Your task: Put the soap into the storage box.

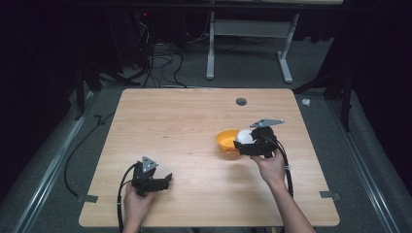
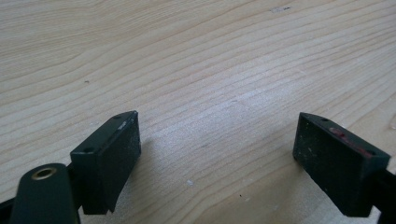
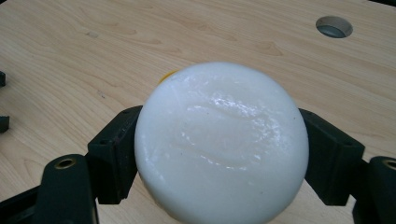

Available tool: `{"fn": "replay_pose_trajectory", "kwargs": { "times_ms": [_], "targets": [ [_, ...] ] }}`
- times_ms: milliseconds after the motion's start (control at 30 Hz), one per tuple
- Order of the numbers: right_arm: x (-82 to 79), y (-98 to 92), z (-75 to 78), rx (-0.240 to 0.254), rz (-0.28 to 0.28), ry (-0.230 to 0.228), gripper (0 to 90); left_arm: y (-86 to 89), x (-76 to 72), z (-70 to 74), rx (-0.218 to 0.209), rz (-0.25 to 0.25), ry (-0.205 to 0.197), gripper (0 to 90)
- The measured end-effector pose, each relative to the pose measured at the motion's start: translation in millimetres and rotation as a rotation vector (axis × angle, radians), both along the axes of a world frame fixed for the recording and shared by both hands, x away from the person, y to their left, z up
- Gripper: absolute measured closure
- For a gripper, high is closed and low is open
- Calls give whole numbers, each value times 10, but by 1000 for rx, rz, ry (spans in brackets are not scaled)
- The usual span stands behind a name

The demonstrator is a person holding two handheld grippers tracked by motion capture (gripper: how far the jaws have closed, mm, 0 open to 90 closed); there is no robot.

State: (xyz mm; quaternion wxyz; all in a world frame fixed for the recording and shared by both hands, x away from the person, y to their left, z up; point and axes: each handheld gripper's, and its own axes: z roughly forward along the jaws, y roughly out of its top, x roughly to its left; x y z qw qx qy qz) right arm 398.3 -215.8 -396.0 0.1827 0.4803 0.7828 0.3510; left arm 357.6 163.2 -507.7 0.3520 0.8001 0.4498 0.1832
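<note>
Wood table [image 1: 194,126] w/ dark floor, cables and a grey stand behind. L gripper [image 1: 167,180] sits low over bare wood near the front edge, jaws spread wide, nothing btwn them; in its own view just wood grain lies ahead of the pads. Well off to its right, R gripper [image 1: 239,144] is clamped on a white ball [image 3: 222,140], pads pressing both sides. Orange bowl [image 1: 226,140] sits right under/ahead of R jaws, ball above its rim. Table hole [image 3: 333,26] is farther ahead of R gripper.
</note>
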Motion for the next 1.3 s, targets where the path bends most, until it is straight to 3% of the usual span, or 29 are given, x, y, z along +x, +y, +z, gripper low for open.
{"fn": "replay_pose_trajectory", "kwargs": {
  "times_ms": [633,833,1300],
  "targets": [
    [264,149,-5,-21,-9,22,241,-2,-2,2,3,-4,1,155],
    [333,185,-93,-47,-13,49,242,-1,-2,2,3,-4,1,155],
    [502,244,-260,-51,-36,100,241,-3,-3,1,2,-6,-1,155]
  ]
}}
